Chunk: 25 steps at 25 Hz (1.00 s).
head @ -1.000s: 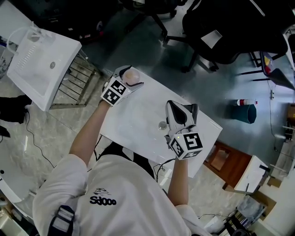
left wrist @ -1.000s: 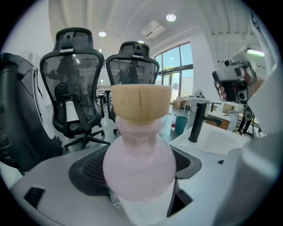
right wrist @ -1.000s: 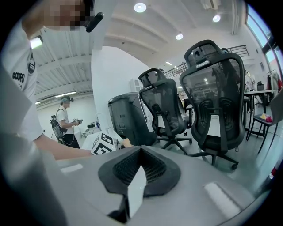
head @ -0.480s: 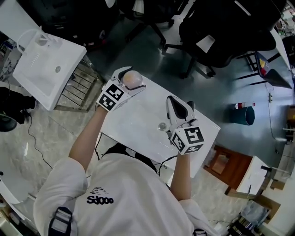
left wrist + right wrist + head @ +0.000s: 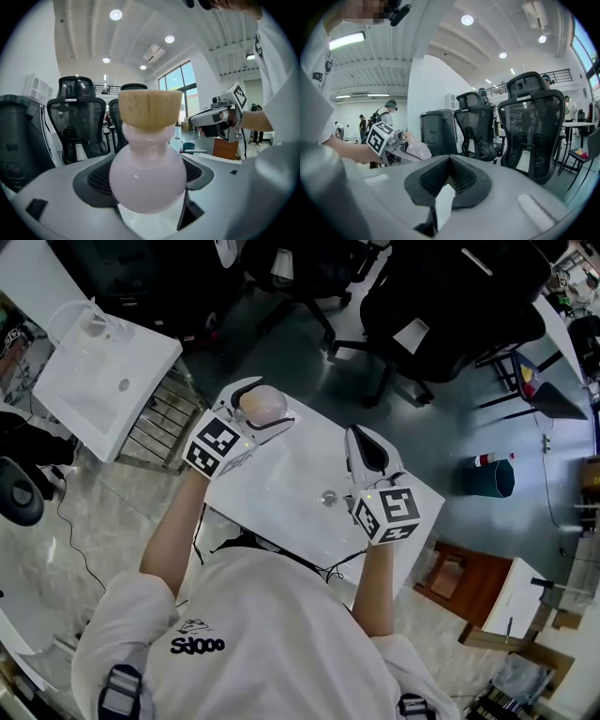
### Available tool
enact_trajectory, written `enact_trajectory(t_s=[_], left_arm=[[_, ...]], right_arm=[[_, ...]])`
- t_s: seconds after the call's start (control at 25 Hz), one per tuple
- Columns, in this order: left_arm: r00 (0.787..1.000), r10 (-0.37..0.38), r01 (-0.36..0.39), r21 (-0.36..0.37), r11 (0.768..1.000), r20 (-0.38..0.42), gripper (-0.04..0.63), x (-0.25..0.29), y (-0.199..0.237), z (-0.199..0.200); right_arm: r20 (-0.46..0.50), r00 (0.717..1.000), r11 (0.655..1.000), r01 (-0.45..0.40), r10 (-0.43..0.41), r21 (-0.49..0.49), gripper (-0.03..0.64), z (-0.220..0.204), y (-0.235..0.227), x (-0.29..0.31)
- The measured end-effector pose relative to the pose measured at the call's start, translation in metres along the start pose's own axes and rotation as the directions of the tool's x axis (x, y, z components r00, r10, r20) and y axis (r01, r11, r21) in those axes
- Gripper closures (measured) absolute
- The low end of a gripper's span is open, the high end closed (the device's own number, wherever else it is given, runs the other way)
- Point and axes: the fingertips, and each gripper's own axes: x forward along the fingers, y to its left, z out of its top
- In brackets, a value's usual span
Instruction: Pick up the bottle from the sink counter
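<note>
Because the left hand-held gripper (image 5: pixel 273 400) has its jaws clamped on the round belly of the pink bottle (image 5: pixel 147 173), the pickup looks largely made. What counts now, by my judgement, is a steady hold. The jaws grip the widest, curved part, so the bottle could squirm or tip if the squeeze slackens. An even grip and a straight, slow rise with the neck upright would suit it. The bottle sits over the far left corner of the white table (image 5: pixel 281 474). Whether its base has cleared the surface cannot be told from these views.

The right hand-held gripper (image 5: pixel 360 435) hangs over the table's right side with its jaws together and nothing between them. It is well apart from the bottle and would best keep out of the way. A small round drain fitting (image 5: pixel 328 496) lies on the table just beside it.

As for containers, the bottle is opaque and shut with a tan, wood-like cap (image 5: pixel 149 108), so nothing shows of what it holds. A dark teal bin (image 5: pixel 495 472) stands on the floor beyond the table, and its contents are too small to make out.
</note>
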Motion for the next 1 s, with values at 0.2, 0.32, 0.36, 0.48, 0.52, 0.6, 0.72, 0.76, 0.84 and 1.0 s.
enact_trajectory(t_s=[0.2,0.32,0.36,0.48,0.52,0.6,0.72,0.76,0.84,1.0], left_arm=[[0.999,0.008,-0.008,0.011,1.000,0.032,0.198,-0.017,-0.006,0.021],[0.999,0.013,-0.014,0.018,1.000,0.045,0.198,-0.026,-0.008,0.030],[0.999,0.015,-0.016,0.019,1.000,0.049,0.198,-0.029,-0.009,0.033],[0.998,0.023,-0.024,0.014,1.000,0.062,0.198,-0.041,-0.009,0.037],[0.997,0.028,-0.028,0.012,1.000,0.067,0.198,-0.044,-0.009,0.038],[0.996,0.036,-0.037,0.011,0.999,0.078,0.198,-0.050,-0.009,0.043],[0.995,0.040,-0.041,0.017,0.999,0.094,0.198,-0.056,-0.011,0.052],[0.994,0.039,-0.041,0.019,0.999,0.099,0.198,-0.057,-0.012,0.055],[0.994,0.036,-0.038,0.022,0.999,0.107,0.198,-0.058,-0.013,0.059],[0.994,0.035,-0.037,0.021,0.999,0.105,0.198,-0.059,-0.012,0.058]], right_arm=[[0.028,1.000,0.999,0.011,-0.010,-0.037,0.606,0.015,0.002,0.000],[0.043,0.999,0.998,0.009,-0.007,-0.054,0.606,0.023,0.004,-0.001],[0.049,0.999,0.998,0.007,-0.004,-0.059,0.606,0.025,0.006,-0.001],[0.057,0.998,0.997,0.002,0.002,-0.073,0.606,0.029,0.010,-0.003],[0.057,0.998,0.997,0.001,0.004,-0.078,0.606,0.029,0.010,-0.003],[0.057,0.998,0.996,0.000,0.005,-0.089,0.606,0.029,0.011,-0.003],[0.055,0.998,0.995,0.001,0.005,-0.098,0.606,0.030,0.010,-0.005],[0.055,0.998,0.995,0.002,0.004,-0.100,0.606,0.030,0.010,-0.005],[0.055,0.998,0.995,0.004,0.001,-0.102,0.606,0.030,0.010,-0.006],[0.047,0.999,0.994,0.012,-0.007,-0.110,0.606,0.029,0.012,-0.004]])
